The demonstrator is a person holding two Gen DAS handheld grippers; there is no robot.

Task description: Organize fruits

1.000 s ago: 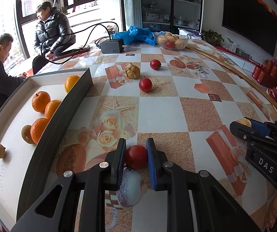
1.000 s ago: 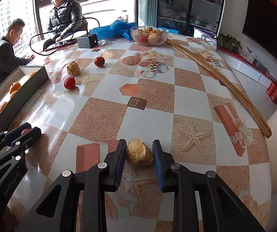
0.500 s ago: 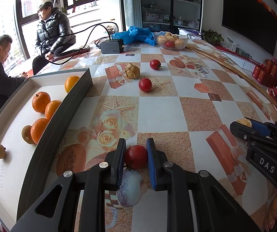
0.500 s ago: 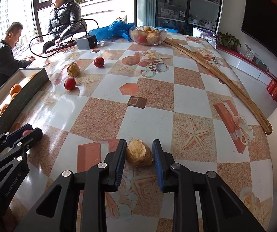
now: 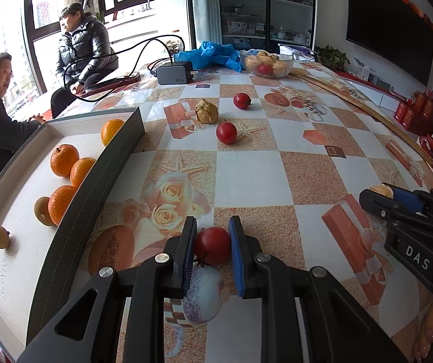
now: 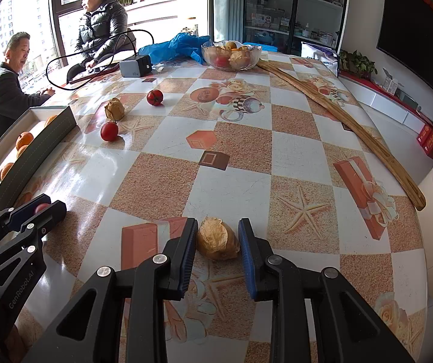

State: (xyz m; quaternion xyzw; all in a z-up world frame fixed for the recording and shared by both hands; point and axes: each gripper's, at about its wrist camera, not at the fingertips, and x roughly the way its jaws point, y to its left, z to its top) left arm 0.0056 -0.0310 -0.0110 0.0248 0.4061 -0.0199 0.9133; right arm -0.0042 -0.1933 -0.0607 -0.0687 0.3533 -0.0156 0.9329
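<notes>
My left gripper (image 5: 212, 242) is shut on a small red tomato (image 5: 212, 249), close above the patterned table (image 5: 261, 181). My right gripper (image 6: 218, 239) is shut on a papery golden husk fruit (image 6: 218, 239); it also shows at the right of the left wrist view (image 5: 381, 192). A long grey-walled white tray (image 5: 29, 236) to the left holds several oranges (image 5: 64, 160) and two small brown fruits (image 5: 0, 236). Farther off on the table lie two red tomatoes (image 5: 226, 132) (image 5: 242, 101) and another husk fruit (image 5: 206, 110).
A glass bowl (image 6: 231, 54) of fruit, a blue plastic bag (image 6: 175, 47) and a grey charger (image 6: 134, 66) with black cable stand at the far end. A long wooden strip (image 6: 346, 121) lies along the right side. Two people (image 6: 8, 87) sit beyond the far left corner.
</notes>
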